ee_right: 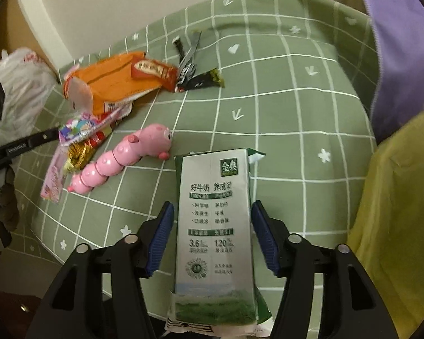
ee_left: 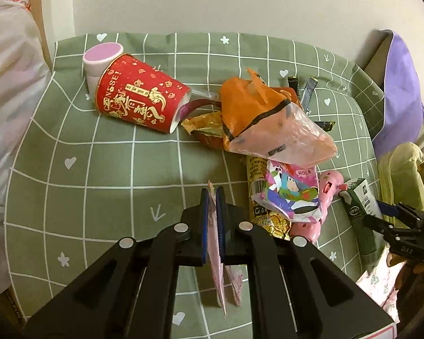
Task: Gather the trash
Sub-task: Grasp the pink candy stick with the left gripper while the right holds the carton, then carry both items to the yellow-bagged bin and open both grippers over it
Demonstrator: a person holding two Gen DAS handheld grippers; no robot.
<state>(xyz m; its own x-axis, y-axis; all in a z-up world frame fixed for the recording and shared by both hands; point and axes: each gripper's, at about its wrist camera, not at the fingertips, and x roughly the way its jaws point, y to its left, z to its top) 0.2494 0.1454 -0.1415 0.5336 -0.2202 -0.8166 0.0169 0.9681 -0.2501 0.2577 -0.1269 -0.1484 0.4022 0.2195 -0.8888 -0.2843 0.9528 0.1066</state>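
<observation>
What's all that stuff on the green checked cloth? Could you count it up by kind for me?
Paper cups: 1, red
Tubs: 1, pink-lidded
Milk cartons: 1
Toys: 1, pink caterpillar
Wrappers and bags I can tell apart: 6, among them an orange bag, a cartoon packet and the pink wrapper in the left gripper
Total: 10

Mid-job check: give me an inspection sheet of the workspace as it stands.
Surface: green checked cloth, wrinkled.
Job's things: red paper cup on its side; orange plastic bag over foil wrappers; white-and-green milk carton lying flat; dark wrappers.
Clutter: pink plastic caterpillar toy; pink cylinder behind the cup.
Grippers: left hand-held gripper shut on thin pink wrapper; right hand-held gripper open, straddling the carton.
Cables: nothing seen.
Surroundings: white plastic bag left; purple cloth and yellow bag right.
</observation>
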